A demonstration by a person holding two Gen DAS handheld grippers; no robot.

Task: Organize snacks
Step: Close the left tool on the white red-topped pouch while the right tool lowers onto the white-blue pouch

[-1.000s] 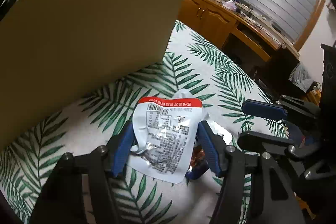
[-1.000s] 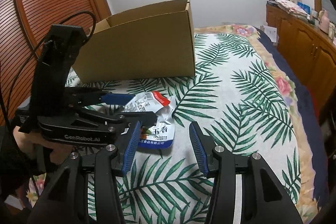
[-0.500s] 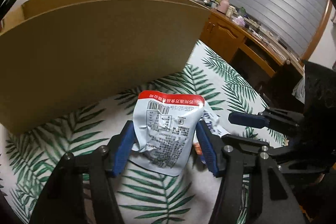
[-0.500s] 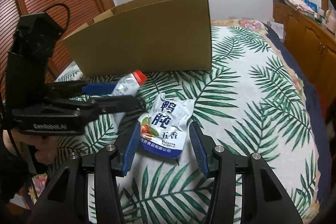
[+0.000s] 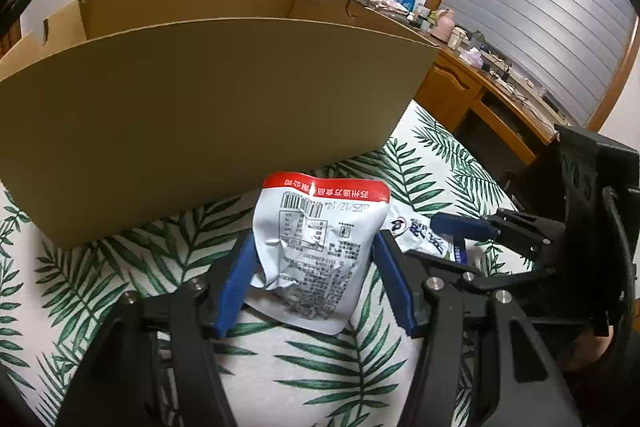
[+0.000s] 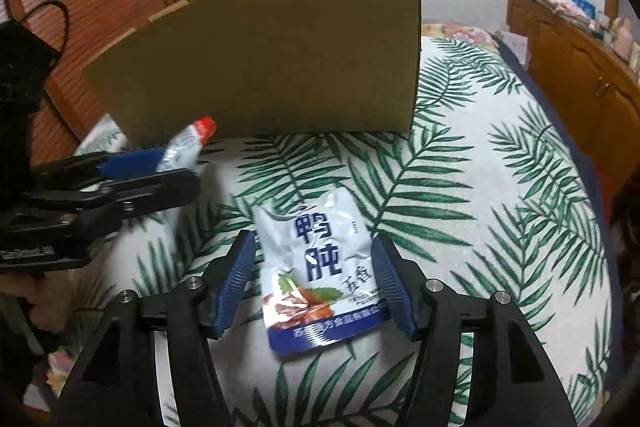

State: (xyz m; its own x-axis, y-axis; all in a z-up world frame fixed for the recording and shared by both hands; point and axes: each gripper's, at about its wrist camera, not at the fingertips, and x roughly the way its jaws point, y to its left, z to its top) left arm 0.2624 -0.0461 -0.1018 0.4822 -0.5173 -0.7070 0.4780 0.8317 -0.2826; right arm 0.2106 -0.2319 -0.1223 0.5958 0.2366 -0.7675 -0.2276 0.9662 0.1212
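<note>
My left gripper [image 5: 314, 267] is shut on a silver snack pouch with a red top edge [image 5: 316, 251] and holds it above the bed, in front of the open cardboard box [image 5: 200, 99]. In the right wrist view the same pouch [image 6: 188, 143] sticks out of the left gripper [image 6: 160, 167] near the box's [image 6: 280, 55] lower left corner. My right gripper [image 6: 314, 267] is open, its fingers on either side of a silver-and-blue snack pouch [image 6: 320, 267] lying flat on the bedspread. That pouch [image 5: 420, 235] also shows in the left wrist view.
The palm-leaf bedspread [image 6: 500, 207] covers the bed. A wooden cabinet with clutter [image 5: 480, 87] stands along the bed's far side. A reddish wooden door [image 6: 100, 7] is behind the box.
My left gripper has lifted the red-topped pouch off the bed and toward the box. My right gripper has moved forward around the blue pouch, now uncovered.
</note>
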